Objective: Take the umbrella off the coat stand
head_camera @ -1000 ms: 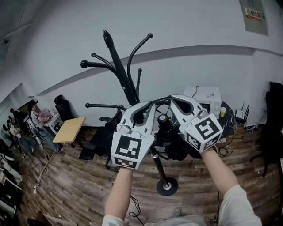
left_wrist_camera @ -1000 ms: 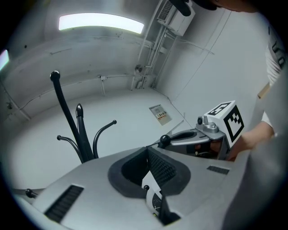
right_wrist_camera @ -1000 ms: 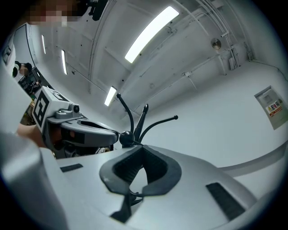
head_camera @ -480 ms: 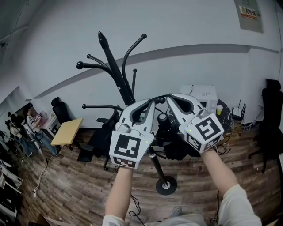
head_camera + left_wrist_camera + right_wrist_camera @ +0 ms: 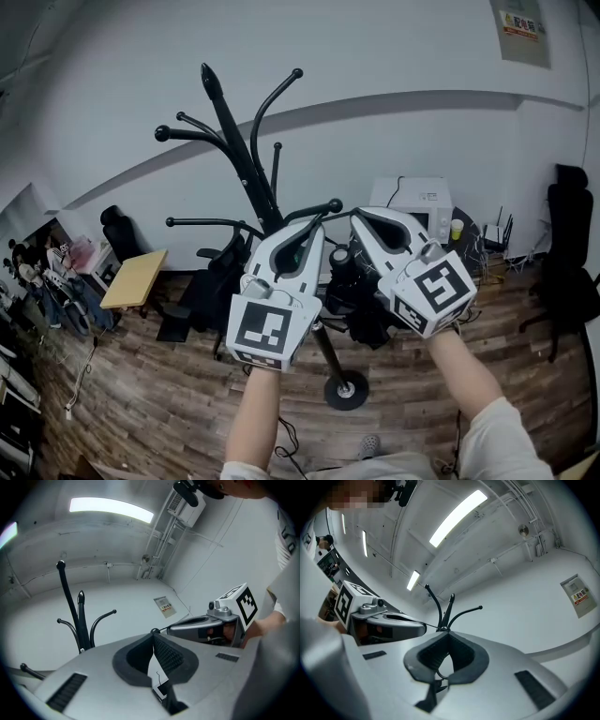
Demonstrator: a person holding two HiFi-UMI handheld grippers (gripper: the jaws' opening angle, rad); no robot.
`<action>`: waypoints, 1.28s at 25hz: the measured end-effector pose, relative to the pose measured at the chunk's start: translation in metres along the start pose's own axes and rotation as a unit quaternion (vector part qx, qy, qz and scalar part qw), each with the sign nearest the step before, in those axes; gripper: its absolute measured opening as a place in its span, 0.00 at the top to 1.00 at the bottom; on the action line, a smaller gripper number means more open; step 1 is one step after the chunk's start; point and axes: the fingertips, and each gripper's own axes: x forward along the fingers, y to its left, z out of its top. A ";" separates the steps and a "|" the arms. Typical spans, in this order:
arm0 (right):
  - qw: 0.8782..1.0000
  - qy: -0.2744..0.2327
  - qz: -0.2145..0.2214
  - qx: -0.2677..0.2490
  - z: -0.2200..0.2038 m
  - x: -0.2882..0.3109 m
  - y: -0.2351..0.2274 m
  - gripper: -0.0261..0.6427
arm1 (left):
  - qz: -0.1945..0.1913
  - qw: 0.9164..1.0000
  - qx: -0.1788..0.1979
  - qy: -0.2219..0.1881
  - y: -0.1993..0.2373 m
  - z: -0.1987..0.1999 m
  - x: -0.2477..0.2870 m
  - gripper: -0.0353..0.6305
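Note:
The black coat stand (image 5: 246, 159) rises in the middle of the head view, with curved ball-tipped hooks and a round base (image 5: 345, 392) on the floor. A dark bundle (image 5: 361, 314) sits at the stand's pole between my two grippers. They hide most of it, and I cannot tell whether it is the umbrella. My left gripper (image 5: 317, 225) and right gripper (image 5: 360, 217) are side by side just below a low hook (image 5: 323, 207). Both are shut with nothing between the pads. The stand's top (image 5: 80, 616) (image 5: 447, 609) shows beyond each pair of jaws.
A white appliance (image 5: 419, 203) and a yellow cup (image 5: 457, 228) stand against the far wall. A wooden desk (image 5: 131, 278) and black chairs (image 5: 211, 286) are at the left, another black chair (image 5: 569, 248) at the right. A paper sign (image 5: 518, 23) hangs on the wall.
The stand has slid up and left in the head view. Both grippers have shifted a little with it and stayed shut.

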 end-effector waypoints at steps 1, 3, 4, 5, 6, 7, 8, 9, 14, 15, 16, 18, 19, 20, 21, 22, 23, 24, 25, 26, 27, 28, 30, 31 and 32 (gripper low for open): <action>1.000 0.002 0.001 0.004 -0.002 -0.002 0.003 0.95 | 0.000 1.000 -0.003 0.000 -0.002 -0.003 -0.003 0.91; 1.000 0.008 0.003 0.024 -0.011 -0.009 0.010 0.95 | -0.002 1.000 -0.011 0.001 -0.010 -0.010 -0.010 0.91; 0.999 0.012 0.003 0.037 -0.016 -0.015 0.014 0.95 | -0.003 1.000 -0.017 0.003 -0.016 -0.015 -0.014 0.91; 0.999 0.017 0.001 0.048 -0.022 -0.021 0.019 0.95 | -0.002 1.000 -0.026 0.005 -0.022 -0.020 -0.019 0.91; 0.998 0.023 0.000 0.056 -0.027 -0.026 0.024 0.95 | 0.000 0.999 -0.037 0.008 -0.028 -0.025 -0.024 0.91; 0.998 0.029 -0.001 0.061 -0.032 -0.031 0.028 0.95 | 0.003 0.999 -0.048 0.011 -0.033 -0.030 -0.027 0.91; 0.997 0.034 0.000 0.064 -0.037 -0.034 0.032 0.95 | 0.008 0.998 -0.059 0.014 -0.036 -0.035 -0.031 0.91; 0.997 0.038 0.001 0.066 -0.042 -0.037 0.036 0.95 | 0.012 0.997 -0.069 0.017 -0.039 -0.040 -0.034 0.91; 0.996 0.053 0.003 0.070 -0.062 -0.055 0.056 0.95 | 0.028 0.996 -0.076 0.031 -0.057 -0.060 -0.054 0.91; 0.996 0.054 0.003 0.066 -0.064 -0.058 0.061 0.95 | 0.032 0.996 -0.076 0.033 -0.061 -0.062 -0.058 0.91; 0.997 0.056 0.003 0.060 -0.065 -0.062 0.065 0.95 | 0.036 0.996 -0.075 0.035 -0.065 -0.065 -0.062 0.91; 0.998 0.059 -0.001 0.039 -0.068 -0.069 0.072 0.95 | 0.046 0.995 -0.077 0.037 -0.073 -0.068 -0.070 0.91; 0.998 0.059 -0.004 0.022 -0.070 -0.072 0.076 0.95 | 0.054 0.995 -0.080 0.037 -0.076 -0.069 -0.075 0.91; 0.998 0.061 -0.008 0.002 -0.073 -0.074 0.081 0.95 | 0.063 0.994 -0.083 0.038 -0.080 -0.072 -0.081 0.91; 0.998 0.066 -0.013 -0.016 -0.076 -0.077 0.088 0.95 | 0.074 0.993 -0.085 0.043 -0.084 -0.075 -0.089 0.91; 0.997 0.072 -0.018 -0.026 -0.080 -0.081 0.094 0.95 | 0.085 0.991 -0.085 0.050 -0.089 -0.080 -0.095 0.91; 0.996 0.077 -0.025 -0.029 -0.083 -0.085 0.099 0.95 | 0.095 0.990 -0.084 0.059 -0.093 -0.085 -0.102 0.91; 0.996 0.082 -0.031 -0.028 -0.087 -0.089 0.104 0.95 | 0.102 0.989 -0.084 0.068 -0.098 -0.090 -0.107 0.91; 0.995 0.087 -0.036 -0.027 -0.091 -0.094 0.108 0.95 | 0.107 0.988 -0.086 0.076 -0.102 -0.095 -0.111 0.91; 0.995 0.092 -0.040 -0.026 -0.096 -0.098 0.112 0.95 | 0.111 0.986 -0.090 0.083 -0.105 -0.099 -0.115 0.91; 0.994 0.097 -0.043 -0.023 -0.101 -0.101 0.116 0.95 | 0.114 0.985 -0.091 0.089 -0.107 -0.104 -0.118 0.91; 0.994 0.102 -0.045 -0.016 -0.107 -0.104 0.120 0.95 | 0.115 0.985 -0.089 0.094 -0.109 -0.109 -0.121 0.91; 0.993 0.108 -0.047 0.002 -0.119 -0.108 0.127 0.95 | 0.115 0.984 -0.082 0.105 -0.114 -0.118 -0.127 0.91; 0.993 0.111 -0.046 0.009 -0.124 -0.110 0.130 0.95 | 0.116 0.984 -0.084 0.110 -0.117 -0.123 -0.131 0.91; 0.992 0.115 -0.044 0.014 -0.129 -0.112 0.134 0.95 | 0.118 0.982 -0.090 0.114 -0.120 -0.128 -0.134 0.91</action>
